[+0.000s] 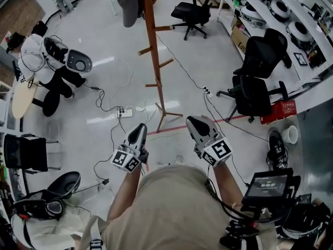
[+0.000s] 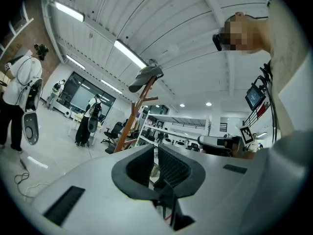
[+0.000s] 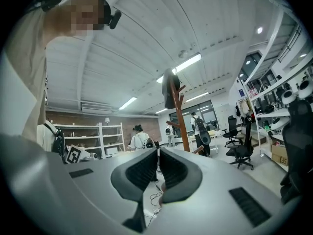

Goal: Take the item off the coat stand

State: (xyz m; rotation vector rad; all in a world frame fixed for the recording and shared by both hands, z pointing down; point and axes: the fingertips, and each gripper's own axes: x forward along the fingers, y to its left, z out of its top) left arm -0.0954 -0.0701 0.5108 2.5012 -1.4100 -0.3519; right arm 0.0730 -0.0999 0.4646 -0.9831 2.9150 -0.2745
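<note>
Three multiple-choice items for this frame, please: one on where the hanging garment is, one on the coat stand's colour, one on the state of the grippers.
1. Where on the coat stand does the grey garment hang?
A. at its top
B. at its base
C. halfway down

2. What colour is the coat stand?
A. white
B. brown
C. blue

3. How are the left gripper and right gripper?
A. both shut, empty
B. both wide open
C. both holding the garment

Answers: 1 A, the garment drapes from the stand's top; 2 B, it is brown wood; 3 A, each gripper's jaws are together with nothing between them.
</note>
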